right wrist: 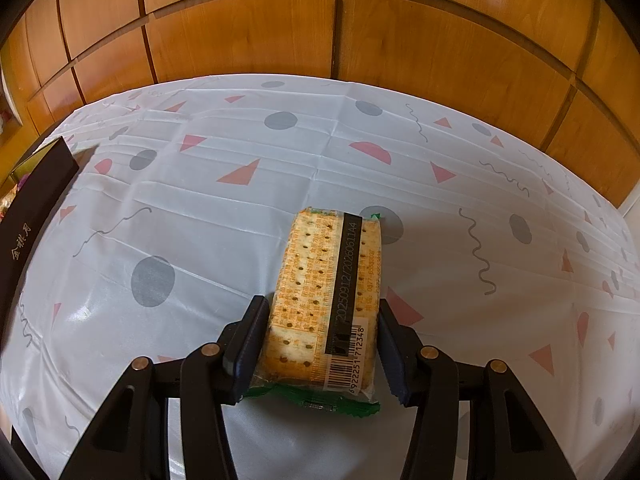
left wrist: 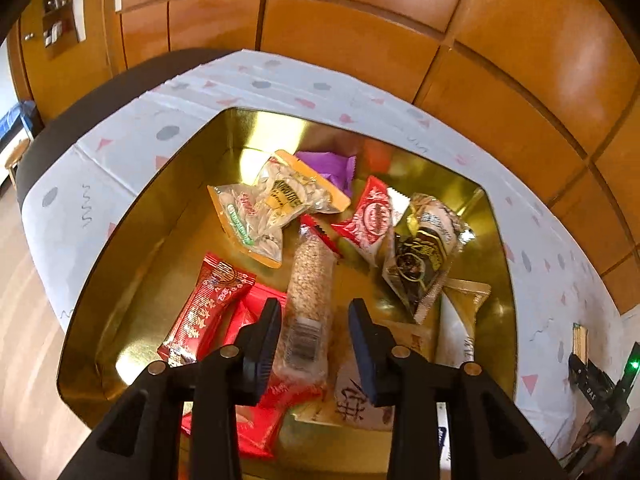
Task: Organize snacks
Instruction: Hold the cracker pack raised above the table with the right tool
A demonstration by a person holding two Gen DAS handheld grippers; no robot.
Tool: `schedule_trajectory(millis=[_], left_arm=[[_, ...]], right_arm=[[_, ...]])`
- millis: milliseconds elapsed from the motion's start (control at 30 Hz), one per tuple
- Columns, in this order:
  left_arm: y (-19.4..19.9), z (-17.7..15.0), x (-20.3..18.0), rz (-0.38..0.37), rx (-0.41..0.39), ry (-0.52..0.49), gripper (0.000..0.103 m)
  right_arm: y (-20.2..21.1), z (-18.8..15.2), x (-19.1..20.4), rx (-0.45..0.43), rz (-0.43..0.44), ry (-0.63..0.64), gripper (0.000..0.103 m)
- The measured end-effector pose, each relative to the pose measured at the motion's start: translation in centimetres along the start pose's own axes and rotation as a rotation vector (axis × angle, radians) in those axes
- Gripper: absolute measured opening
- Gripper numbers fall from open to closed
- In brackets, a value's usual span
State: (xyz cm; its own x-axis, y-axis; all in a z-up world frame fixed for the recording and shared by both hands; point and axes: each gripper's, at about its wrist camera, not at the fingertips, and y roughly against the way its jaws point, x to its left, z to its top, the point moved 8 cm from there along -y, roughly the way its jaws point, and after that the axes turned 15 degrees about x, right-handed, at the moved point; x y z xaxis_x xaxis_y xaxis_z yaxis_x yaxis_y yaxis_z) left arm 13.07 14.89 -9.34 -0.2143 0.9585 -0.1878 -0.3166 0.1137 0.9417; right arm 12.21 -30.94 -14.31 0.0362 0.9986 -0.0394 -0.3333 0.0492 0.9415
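Observation:
A gold tin box (left wrist: 120, 280) holds several wrapped snacks. A clear-wrapped grain bar (left wrist: 310, 280) lies in the tin between the fingers of my left gripper (left wrist: 314, 320). The jaws stand apart, with a gap showing between the bar and the right pad, so the gripper is open. Beside the bar lie a red packet (left wrist: 208, 304), a nut packet (left wrist: 260, 208) and a dark packet (left wrist: 424, 256). My right gripper (right wrist: 320, 344) is shut on a cracker packet (right wrist: 324, 280) with a barcode, held above the patterned tablecloth (right wrist: 200, 220). The cracker packet (left wrist: 580, 340) also shows at the left wrist view's right edge.
The tin's dark outer wall (right wrist: 36, 200) with gold lettering stands at the left in the right wrist view. Wooden panelling (right wrist: 320, 32) runs behind the table. The tablecloth (left wrist: 120, 148) surrounds the tin, and wooden floor (left wrist: 24, 320) lies to its left.

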Motion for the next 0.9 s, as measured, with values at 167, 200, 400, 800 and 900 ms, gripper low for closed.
schedule_trajectory(millis=[167, 200, 400, 800, 900], left_arm=[[0.5, -0.8, -0.5, 0.034, -0.027, 0.006, 0.035], [0.5, -1.0, -0.6, 0.048, -0.036, -0.001, 0.035], [1.4, -2.0, -1.4, 0.093, -0.072, -0.037, 0.035], [2.1, -2.9, -3.1, 0.125, -0.106, -0.094, 0.035], [2.3, -3.1, -3.5, 0.132, -0.114, -0.111, 0.035]], right_arm=[[0.0, 0.0, -0.1, -0.011, 0.000, -0.010, 0.054], [0.0, 0.0, -0.1, -0.015, -0.002, -0.011, 0.054], [0.2, -0.3, 0.1, -0.041, -0.024, -0.010, 0.054], [0.2, -0.4, 0.1, -0.070, -0.026, -0.024, 0.054], [0.2, -0.4, 0.1, -0.072, -0.026, -0.025, 0.054]])
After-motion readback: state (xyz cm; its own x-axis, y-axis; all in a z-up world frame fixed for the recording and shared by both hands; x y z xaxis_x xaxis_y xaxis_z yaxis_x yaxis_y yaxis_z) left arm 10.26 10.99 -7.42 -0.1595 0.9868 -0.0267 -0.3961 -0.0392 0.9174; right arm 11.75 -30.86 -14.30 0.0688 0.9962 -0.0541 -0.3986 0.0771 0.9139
